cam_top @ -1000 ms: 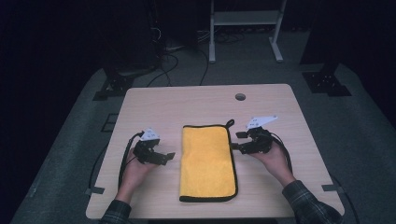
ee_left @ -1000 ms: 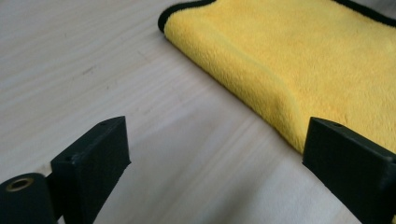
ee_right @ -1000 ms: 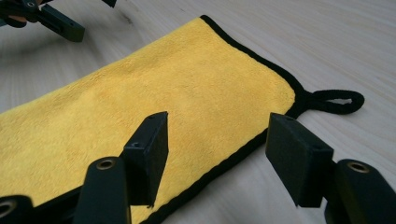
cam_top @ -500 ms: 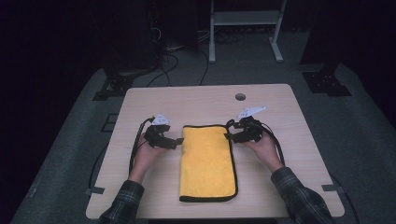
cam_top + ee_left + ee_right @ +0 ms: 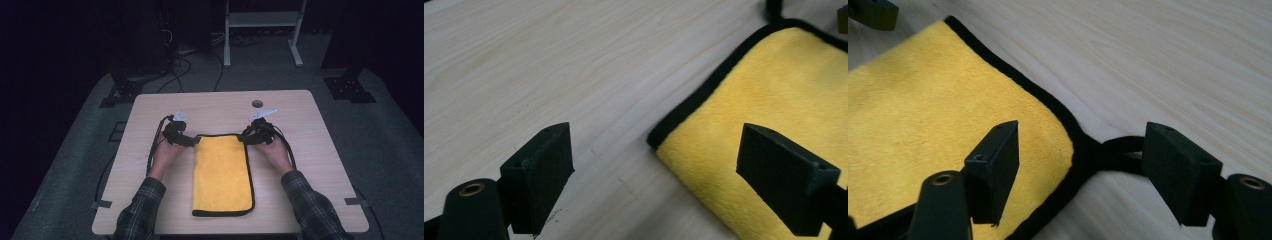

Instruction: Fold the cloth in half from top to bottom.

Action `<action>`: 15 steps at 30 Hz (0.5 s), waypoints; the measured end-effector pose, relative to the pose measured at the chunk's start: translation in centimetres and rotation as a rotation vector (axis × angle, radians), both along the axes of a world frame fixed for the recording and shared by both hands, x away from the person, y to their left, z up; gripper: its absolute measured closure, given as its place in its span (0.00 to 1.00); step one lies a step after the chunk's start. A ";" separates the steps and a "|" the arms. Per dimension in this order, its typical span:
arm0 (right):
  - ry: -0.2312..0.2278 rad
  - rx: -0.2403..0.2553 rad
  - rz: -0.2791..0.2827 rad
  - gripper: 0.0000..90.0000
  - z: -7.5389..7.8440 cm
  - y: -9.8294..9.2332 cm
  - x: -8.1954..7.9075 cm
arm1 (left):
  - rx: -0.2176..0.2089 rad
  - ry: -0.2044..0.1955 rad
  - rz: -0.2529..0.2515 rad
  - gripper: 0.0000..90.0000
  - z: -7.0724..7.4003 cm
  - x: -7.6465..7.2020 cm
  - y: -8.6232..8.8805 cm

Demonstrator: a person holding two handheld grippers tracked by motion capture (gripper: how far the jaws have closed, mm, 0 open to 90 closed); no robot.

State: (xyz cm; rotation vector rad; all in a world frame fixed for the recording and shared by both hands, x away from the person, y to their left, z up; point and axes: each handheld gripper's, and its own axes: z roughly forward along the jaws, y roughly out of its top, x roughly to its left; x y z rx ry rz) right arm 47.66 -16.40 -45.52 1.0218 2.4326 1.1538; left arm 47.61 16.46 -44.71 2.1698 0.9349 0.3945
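A folded yellow towel (image 5: 222, 172) with a black edge lies lengthwise in the middle of the wooden table (image 5: 310, 130). My left gripper (image 5: 192, 141) sits at its far left corner. In the left gripper view the jaws (image 5: 659, 170) stand wide, having just closed a little, and the towel's corner (image 5: 774, 90) lies between them untouched. My right gripper (image 5: 247, 139) sits at the far right corner. Its jaws (image 5: 1083, 170) have just opened further and straddle the towel (image 5: 938, 110) corner and its black hanging loop (image 5: 1120, 150) without pressing on them.
A round cable hole (image 5: 257, 103) is in the table near its far edge. Black cables trail from both grippers along the person's forearms. Beyond the table are a dark floor, a white stand (image 5: 260, 20) and black equipment bases.
Both hands have moved away from the person along the towel's sides and inward. The grippers went from beside the towel's middle to its two far corners.
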 end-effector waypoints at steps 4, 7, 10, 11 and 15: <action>0.019 -0.006 -0.002 0.33 -0.7 0.3 0.8 | 0.033 0.027 0.005 0.16 -0.9 0.7 -0.2; 0.020 0.000 0.005 0.33 -0.9 0.7 1.0 | 0.079 0.038 0.011 0.16 -1.6 1.1 -0.1; 0.017 -0.018 0.018 0.33 -1.3 1.2 1.0 | 0.087 0.049 0.014 0.16 -2.1 1.3 0.0; 0.026 -0.028 0.018 0.33 -1.4 1.4 1.0 | 0.081 0.050 0.016 0.16 -2.1 1.4 -0.1; 0.029 -0.058 0.023 0.34 -1.9 1.6 0.9 | 0.070 0.055 -0.008 0.25 -2.1 1.4 -0.1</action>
